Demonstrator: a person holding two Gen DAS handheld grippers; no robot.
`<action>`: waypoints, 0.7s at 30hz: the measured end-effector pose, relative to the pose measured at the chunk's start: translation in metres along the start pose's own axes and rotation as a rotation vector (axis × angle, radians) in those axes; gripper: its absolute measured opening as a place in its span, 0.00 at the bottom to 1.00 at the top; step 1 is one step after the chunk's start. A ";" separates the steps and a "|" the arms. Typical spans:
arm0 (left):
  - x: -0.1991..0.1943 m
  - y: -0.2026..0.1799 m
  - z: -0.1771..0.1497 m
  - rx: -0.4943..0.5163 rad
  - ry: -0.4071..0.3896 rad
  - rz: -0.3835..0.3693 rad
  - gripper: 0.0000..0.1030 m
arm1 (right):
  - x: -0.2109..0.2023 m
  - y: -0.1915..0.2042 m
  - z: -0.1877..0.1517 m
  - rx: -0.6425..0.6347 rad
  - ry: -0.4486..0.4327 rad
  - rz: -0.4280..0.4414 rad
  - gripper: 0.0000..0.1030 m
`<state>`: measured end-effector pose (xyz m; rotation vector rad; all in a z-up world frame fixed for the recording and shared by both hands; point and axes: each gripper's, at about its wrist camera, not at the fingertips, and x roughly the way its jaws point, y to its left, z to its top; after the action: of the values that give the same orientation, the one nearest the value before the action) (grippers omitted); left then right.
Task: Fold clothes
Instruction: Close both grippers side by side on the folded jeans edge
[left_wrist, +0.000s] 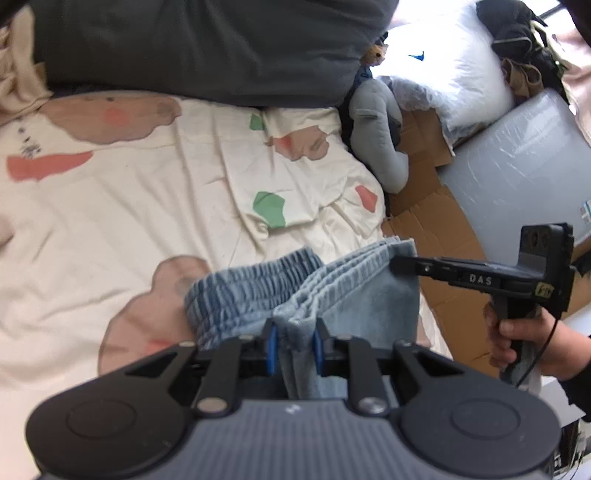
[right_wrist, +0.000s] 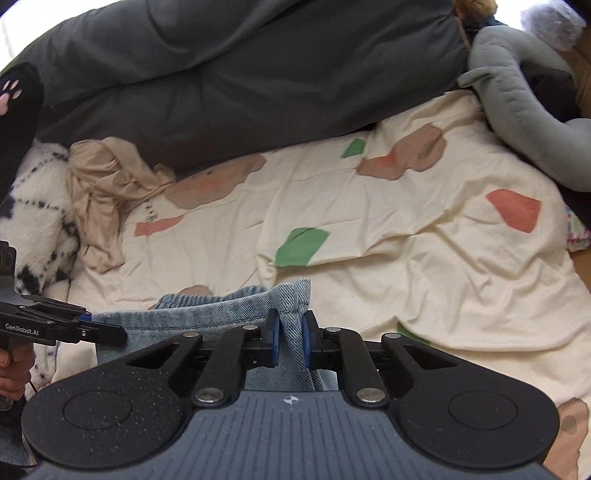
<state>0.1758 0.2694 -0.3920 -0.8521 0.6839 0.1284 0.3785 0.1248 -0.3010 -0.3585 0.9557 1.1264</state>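
The denim shorts (left_wrist: 332, 291) hang bunched between the two tools, low in both wrist views at about 6 o'clock, held up above the bed (left_wrist: 129, 206) and its cream sheet with the blotchy print. They look like light-wash denim with a gathered elastic waistband, so my guess is medium weight, floppy rather than stiff, not slippery, and nothing fragile to worry about.

The left gripper (left_wrist: 293, 345) has its fingers closed down on a thick wad of waistband, with only the fabric filling the gap between the blue pads. The right gripper (right_wrist: 291, 341) is the same deal, pinched onto a seamed denim edge that sticks up between its fingers. In the left view the right tool reaches in from 3 o'clock, with its tip on the far corner of the cloth.

Handling-wise, I'd say the elastic band is the best place to hold: it's thick, ribbed and grippy, so it shouldn't slide out. The stitched seams are a decent second choice. The loose leg fabric will sag and swing, so I'd keep the two holds well apart to stretch it flat.

The dark duvet (right_wrist: 258, 81) sits at 12 o'clock, a beige garment (right_wrist: 103, 184) at 10 o'clock in the right view, and a grey plush (left_wrist: 376, 125) at 2 o'clock in the left.
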 end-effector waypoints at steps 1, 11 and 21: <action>0.004 0.000 0.003 0.002 0.003 0.003 0.19 | 0.000 -0.002 0.001 0.006 -0.002 -0.009 0.11; 0.027 0.004 0.023 0.007 0.028 0.038 0.19 | 0.011 -0.009 0.014 0.018 0.010 -0.072 0.11; 0.027 0.009 0.025 -0.004 0.051 0.065 0.19 | 0.029 -0.004 0.019 0.018 0.040 -0.090 0.11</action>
<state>0.2065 0.2898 -0.4028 -0.8391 0.7597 0.1673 0.3936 0.1534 -0.3140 -0.4071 0.9752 1.0311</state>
